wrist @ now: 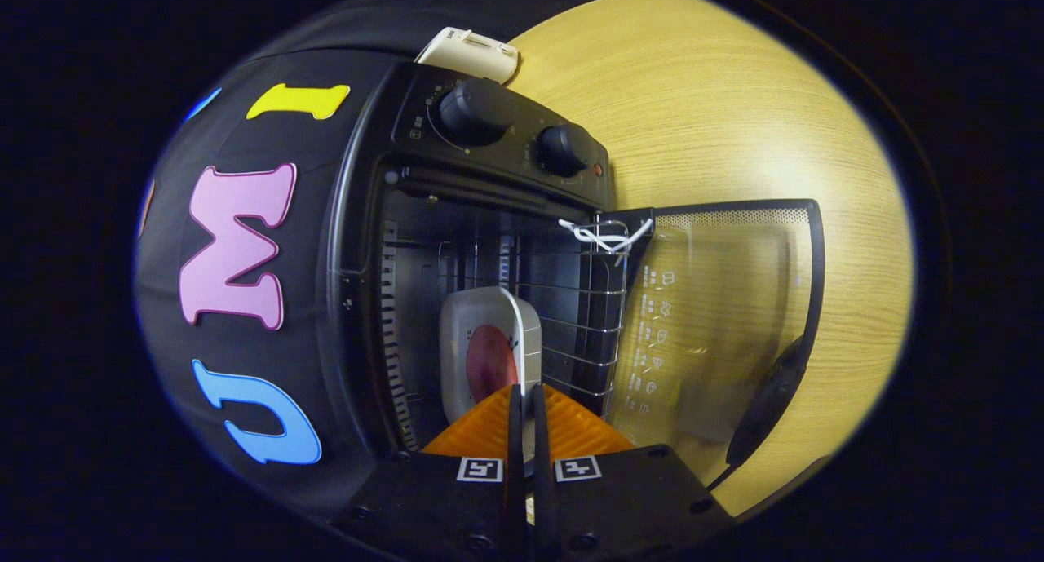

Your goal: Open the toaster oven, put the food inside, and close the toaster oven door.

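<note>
Plate held inside open oven

The plate [489,358] is gripped by its rim between the gripper [526,403] fingers, inside the toaster oven [489,219], on the rack [587,317]; the door [718,317] is swung open on the table [734,97].

My gripper [526,399] pinches the near rim of a white plate [489,358] carrying a dark red piece of food [489,365], held inside the toaster oven [489,219]. Its glass door [718,317] hangs open to the right, over the wooden table [734,97].
</note>
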The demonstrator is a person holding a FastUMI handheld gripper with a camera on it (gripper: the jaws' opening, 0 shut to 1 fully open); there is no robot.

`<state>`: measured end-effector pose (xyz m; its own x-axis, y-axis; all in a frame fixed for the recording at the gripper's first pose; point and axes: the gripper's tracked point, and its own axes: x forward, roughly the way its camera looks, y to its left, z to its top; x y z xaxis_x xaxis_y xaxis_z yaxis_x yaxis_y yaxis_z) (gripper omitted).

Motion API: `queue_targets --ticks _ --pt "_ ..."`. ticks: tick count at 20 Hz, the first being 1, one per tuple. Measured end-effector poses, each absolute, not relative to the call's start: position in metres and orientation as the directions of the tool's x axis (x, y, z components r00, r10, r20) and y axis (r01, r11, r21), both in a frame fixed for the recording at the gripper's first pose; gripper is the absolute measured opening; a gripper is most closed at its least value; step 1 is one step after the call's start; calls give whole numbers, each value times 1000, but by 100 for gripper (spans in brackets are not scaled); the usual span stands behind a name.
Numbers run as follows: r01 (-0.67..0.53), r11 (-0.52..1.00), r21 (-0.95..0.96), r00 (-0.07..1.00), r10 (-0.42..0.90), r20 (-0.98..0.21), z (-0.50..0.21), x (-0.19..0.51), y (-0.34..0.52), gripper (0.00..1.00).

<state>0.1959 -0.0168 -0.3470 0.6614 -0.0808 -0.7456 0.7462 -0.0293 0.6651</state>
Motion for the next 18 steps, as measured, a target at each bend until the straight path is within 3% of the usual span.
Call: queue_targets --ticks 3,4,6,9,10,11,15,18 --pt "754 -42 655 650 -96 -754 -353 196 -18 9" --pt "746 -57 664 658 -91 -747 -346 197 -18 18" --pt "749 -59 660 655 -85 -751 -344 200 -18 63" --pt "754 13 656 654 -96 -750 -338 185 -17 77" --pt "751 55 658 660 -92 -746 -333 176 -16 92" --pt "741 92 666 672 -79 -736 -328 168 -16 98" --pt "634 358 686 736 -6 -677 -297 118 -15 99" --pt "418 667 617 799 54 -599 -279 79 -9 99"
